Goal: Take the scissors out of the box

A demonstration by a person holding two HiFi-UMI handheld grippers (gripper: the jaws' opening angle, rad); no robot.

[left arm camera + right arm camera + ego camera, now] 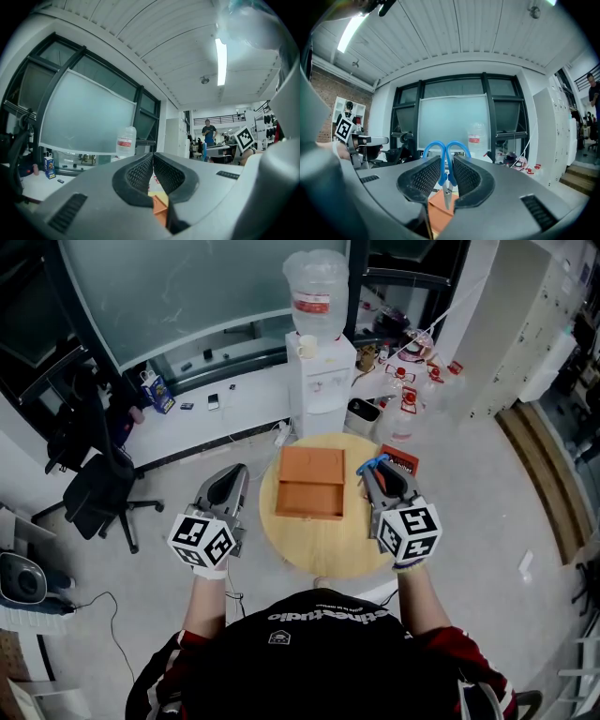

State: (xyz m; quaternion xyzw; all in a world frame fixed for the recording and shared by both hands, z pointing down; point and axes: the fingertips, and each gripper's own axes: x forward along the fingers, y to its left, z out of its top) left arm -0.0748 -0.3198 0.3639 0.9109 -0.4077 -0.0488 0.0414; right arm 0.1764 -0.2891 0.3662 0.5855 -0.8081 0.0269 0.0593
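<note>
Removal is judged essentially complete. The right gripper is clamped on the blue-handled scissors, held just right of the wooden box over the round table. The left gripper has its jaws pressed together with nothing between them. Only the set-down remains.

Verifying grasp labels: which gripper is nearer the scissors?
Right. The right gripper is shut on the scissors, blue handles above its jaws. The left gripper is shut and empty, off the table's left edge, across the box from them.
</note>
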